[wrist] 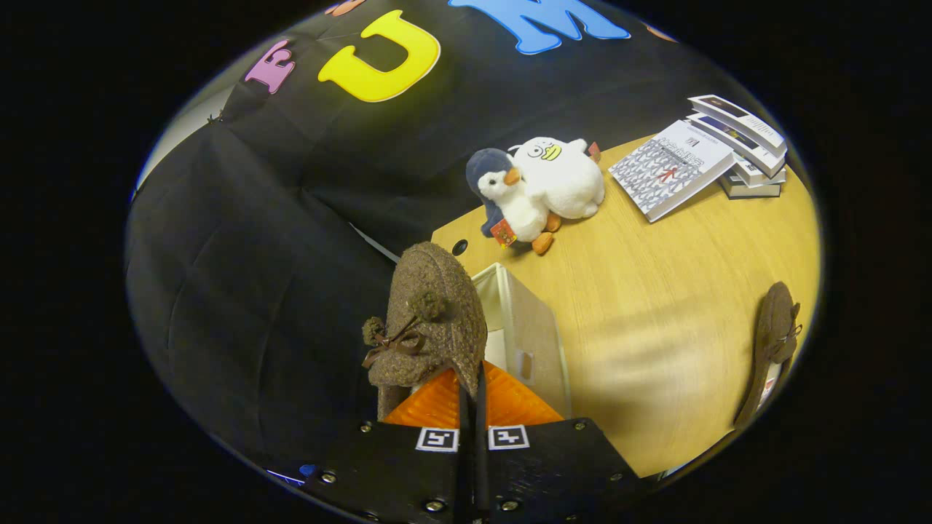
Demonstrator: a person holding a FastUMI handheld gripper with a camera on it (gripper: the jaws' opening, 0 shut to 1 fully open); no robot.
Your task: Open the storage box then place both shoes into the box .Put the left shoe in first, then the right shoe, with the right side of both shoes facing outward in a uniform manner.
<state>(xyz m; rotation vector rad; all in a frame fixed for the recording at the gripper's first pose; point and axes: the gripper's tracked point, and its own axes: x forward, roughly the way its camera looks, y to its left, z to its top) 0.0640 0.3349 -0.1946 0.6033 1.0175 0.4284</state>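
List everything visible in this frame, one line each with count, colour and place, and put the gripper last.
held shoe: 1, brown with pompom bow, pinched between the fingers, above the box
other shoe: 1, brown, on the table, far to one side of the box
storage box: 1, white, open, just ahead of the fingers
soft toys: 2, a blue-and-white penguin and a white duck, beyond the box
books: a small stack, grey and white, beyond the toys
table: 1, light wood
gripper: 1, black with orange fingers, shut on the held shoe
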